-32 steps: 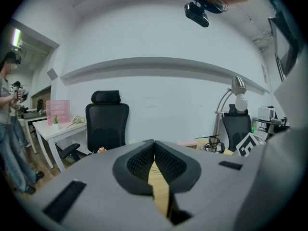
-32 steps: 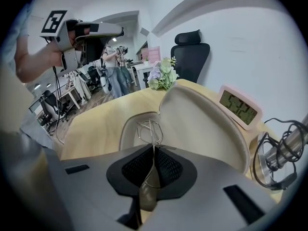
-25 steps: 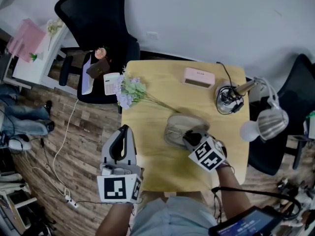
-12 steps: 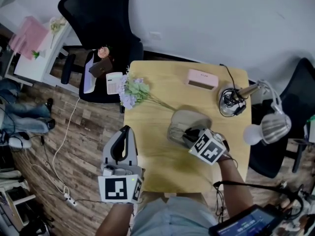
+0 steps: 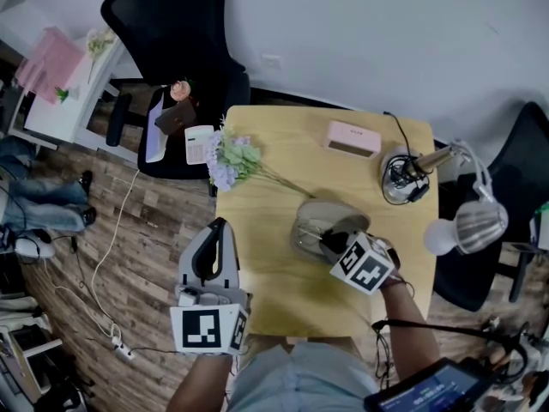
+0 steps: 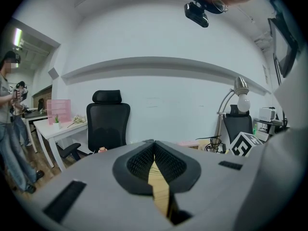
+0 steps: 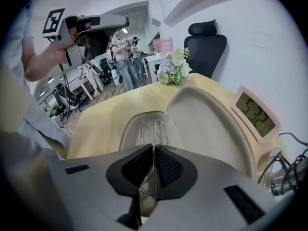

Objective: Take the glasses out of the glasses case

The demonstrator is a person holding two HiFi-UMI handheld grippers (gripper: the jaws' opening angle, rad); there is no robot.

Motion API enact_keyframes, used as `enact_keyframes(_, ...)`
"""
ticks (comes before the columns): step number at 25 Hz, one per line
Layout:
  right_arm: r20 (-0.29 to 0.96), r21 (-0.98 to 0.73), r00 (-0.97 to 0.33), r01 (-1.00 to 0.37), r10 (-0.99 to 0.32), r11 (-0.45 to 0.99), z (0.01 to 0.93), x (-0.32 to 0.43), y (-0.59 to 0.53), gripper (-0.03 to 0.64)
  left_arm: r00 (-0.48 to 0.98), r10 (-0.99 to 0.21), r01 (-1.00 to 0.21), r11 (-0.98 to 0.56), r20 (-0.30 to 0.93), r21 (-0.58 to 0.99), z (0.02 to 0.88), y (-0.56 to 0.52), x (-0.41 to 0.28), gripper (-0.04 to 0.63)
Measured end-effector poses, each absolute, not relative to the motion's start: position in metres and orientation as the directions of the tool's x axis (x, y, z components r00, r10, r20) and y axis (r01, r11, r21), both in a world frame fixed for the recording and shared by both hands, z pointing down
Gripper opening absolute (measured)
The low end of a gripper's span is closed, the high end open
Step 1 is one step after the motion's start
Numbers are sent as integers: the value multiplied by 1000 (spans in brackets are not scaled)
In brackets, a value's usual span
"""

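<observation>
The beige glasses case [image 5: 316, 219] lies open on the wooden table [image 5: 257, 187], its lid [image 7: 211, 124] folded back. Thin wire-framed glasses [image 7: 155, 129] lie in its base. My right gripper [image 7: 153, 150] reaches down into the case; its jaws have just been closing, and they are shut on the wire frame, which runs between the pads. In the head view the right gripper [image 5: 333, 243] sits over the case's near end. My left gripper [image 5: 218, 225] hovers off the table's left edge, shut, with nothing in it; its fingertips [image 6: 154, 143] meet.
A pink clock [image 5: 352, 137] stands at the back of the table and a bunch of flowers [image 5: 232, 157] at its back left corner. A desk lamp [image 5: 467, 217] and cables [image 5: 401, 178] are at the right. Black chairs [image 5: 171, 33] stand behind and to the right.
The right gripper has rolled and tilted a little over the case, barely shifting. The left gripper has stayed still.
</observation>
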State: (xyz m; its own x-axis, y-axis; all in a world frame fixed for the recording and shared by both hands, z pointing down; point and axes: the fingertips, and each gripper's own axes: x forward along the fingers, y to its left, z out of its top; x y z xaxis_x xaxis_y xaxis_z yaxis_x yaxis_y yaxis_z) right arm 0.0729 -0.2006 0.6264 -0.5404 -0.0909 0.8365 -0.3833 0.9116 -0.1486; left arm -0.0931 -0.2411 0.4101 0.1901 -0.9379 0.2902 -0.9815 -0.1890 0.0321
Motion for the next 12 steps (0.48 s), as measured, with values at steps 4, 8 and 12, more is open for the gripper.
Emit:
enact_keyframes(4,817,-121,-558,-410,-144,904,621,75,-203,35,193,-939,-981,-193,284,28,407,-241,-89,6)
enact_keyframes(8,792,-77,-571,-443,-215,893,608,77,-215,34,199,-941,-979,-200,274,24,403,-241,-86,6)
enact_keyframes(12,770,-39,-577,-470,-273,882,595,79,-226,32,207,-943,-978,-209,260,19,398,-240,-81,6)
